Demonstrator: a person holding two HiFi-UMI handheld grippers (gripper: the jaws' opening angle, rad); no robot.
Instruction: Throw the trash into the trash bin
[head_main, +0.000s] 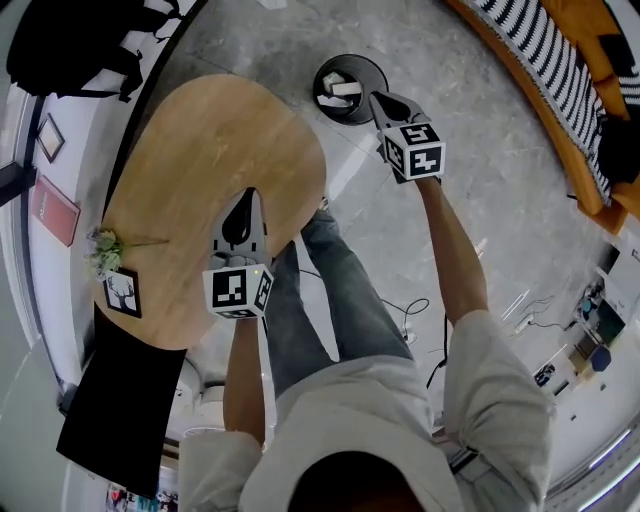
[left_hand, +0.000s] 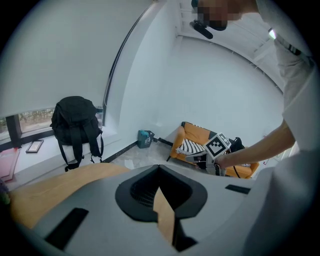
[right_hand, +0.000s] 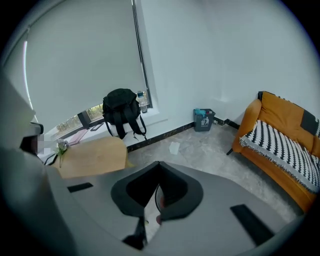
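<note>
Trash bin (head_main: 324, 104) sat on open floor beyond the table's (head_main: 200, 170) curved edge. Left gripper (head_main: 249, 194) and right gripper (head_main: 376, 98) were both pressed together, empty.

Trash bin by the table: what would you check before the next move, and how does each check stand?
1. Trash bin upright, white scraps inside: ok.
2. Right claw shut, nothing between its jaws: ok.
3. Left claw shut and empty, over the table: ok.
4. Trash left on the table: only a flower and a marker card show: ok.
5. White scrap on the floor, trash or not: cannot tell.
</note>
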